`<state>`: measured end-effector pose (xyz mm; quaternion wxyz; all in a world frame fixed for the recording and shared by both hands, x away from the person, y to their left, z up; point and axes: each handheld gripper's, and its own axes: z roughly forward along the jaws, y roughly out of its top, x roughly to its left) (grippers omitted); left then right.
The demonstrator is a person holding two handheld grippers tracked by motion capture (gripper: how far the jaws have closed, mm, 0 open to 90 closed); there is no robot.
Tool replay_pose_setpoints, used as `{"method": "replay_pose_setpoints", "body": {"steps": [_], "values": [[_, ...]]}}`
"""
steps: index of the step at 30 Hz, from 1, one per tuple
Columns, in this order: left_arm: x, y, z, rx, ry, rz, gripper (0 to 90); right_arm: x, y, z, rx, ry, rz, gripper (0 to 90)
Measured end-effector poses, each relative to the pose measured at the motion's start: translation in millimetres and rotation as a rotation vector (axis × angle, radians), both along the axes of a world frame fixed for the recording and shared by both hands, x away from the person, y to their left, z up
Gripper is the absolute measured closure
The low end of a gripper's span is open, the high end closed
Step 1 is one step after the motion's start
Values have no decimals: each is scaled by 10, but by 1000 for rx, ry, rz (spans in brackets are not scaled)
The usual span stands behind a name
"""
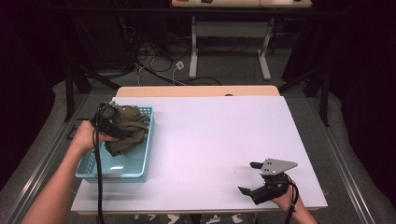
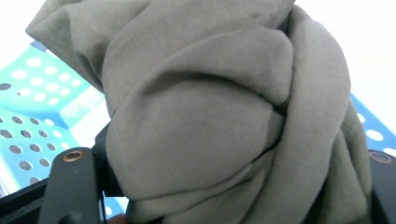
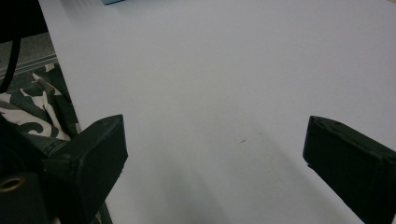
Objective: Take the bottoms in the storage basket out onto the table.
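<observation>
Plainly, the olive-green cloth (image 1: 127,129) was the thing in hand: a crumpled bundle of soft fabric, sitting in the far half of the light-blue perforated basket (image 1: 116,171) at the left side of the white counter (image 1: 210,140), its folds heaped above the rim. The left hand-held gripper (image 1: 111,122) was clenched on the bundle — in the left gripper view the folds (image 2: 201,116) bulged up between the black jaws, which pressed in on the cloth from either side.

Judging by its look, the cloth would handle as something light and limp, with no stiffness at all. It would sag and unfold when raised, and loose ends could trail or catch on the basket wall. It did not look slippery or fragile; a firm pinch would do it no harm. The best hold seemed to be a thick gather of several folds near the middle of the bundle, not one thin edge, which could slide out or let the rest drop open.

The right hand-held gripper (image 1: 252,178) rested near the front right corner of the counter, well apart from the basket, its jaws spread wide and grasping nothing — bare counter (image 3: 224,93) lay between them.

No brand, label or readable writing showed on the cloth, the basket or the counter.
</observation>
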<state>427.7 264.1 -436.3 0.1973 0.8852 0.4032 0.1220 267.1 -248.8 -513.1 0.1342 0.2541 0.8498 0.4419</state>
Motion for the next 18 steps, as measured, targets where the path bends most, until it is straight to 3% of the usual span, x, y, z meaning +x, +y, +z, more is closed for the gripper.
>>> {"method": "replay_pose_setpoints", "body": {"steps": [11, 18], "values": [[-52, -31, 153, 5, -31, -44, 283, 1, 0, 0, 2, -4, -1, 62], [-81, -60, 216, 37, -31, -86, 285, -2, 2, 2, 1, -4, -2, 62]]}}
